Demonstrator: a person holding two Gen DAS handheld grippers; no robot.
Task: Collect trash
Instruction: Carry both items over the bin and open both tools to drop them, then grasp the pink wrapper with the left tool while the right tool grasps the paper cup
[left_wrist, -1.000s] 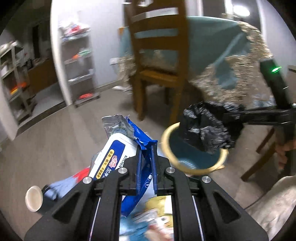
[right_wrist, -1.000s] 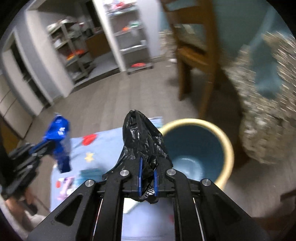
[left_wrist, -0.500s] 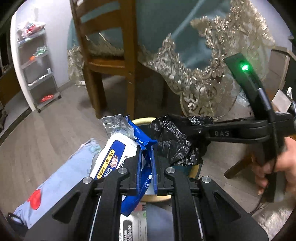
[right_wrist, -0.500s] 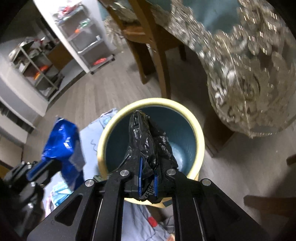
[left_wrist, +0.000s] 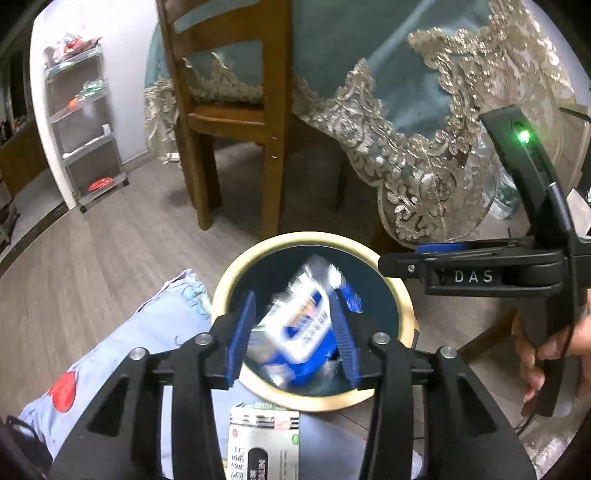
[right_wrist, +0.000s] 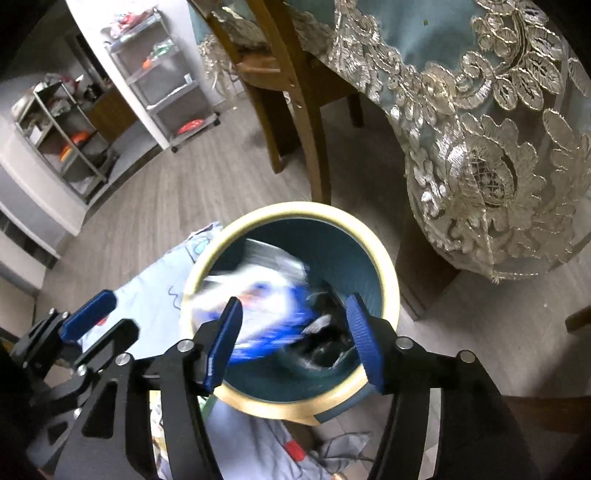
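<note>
A teal bin with a cream rim (left_wrist: 404, 314) (right_wrist: 388, 266) stands on the floor by the table. My left gripper (left_wrist: 295, 332) is open above it; the blue-and-white wrapper (left_wrist: 303, 325) is blurred, falling into the bin, and also shows in the right wrist view (right_wrist: 258, 299). My right gripper (right_wrist: 295, 332) is open over the bin, and the black plastic bag (right_wrist: 325, 347) lies inside. The right gripper also shows in the left wrist view (left_wrist: 402, 262), and the left gripper in the right wrist view (right_wrist: 88, 317).
A light blue cloth (left_wrist: 147, 332) lies on the wooden floor beside the bin, with a white-and-grey packet (left_wrist: 262, 443) on it. A wooden chair (left_wrist: 229, 110) and a table with a lace-edged teal cloth (left_wrist: 424, 147) stand behind. A shelf rack (left_wrist: 85, 129) is far left.
Both grippers have opened over the bin. The wrapper has left my left gripper and is dropping in; the black bag has dropped from my right gripper into the bin.
</note>
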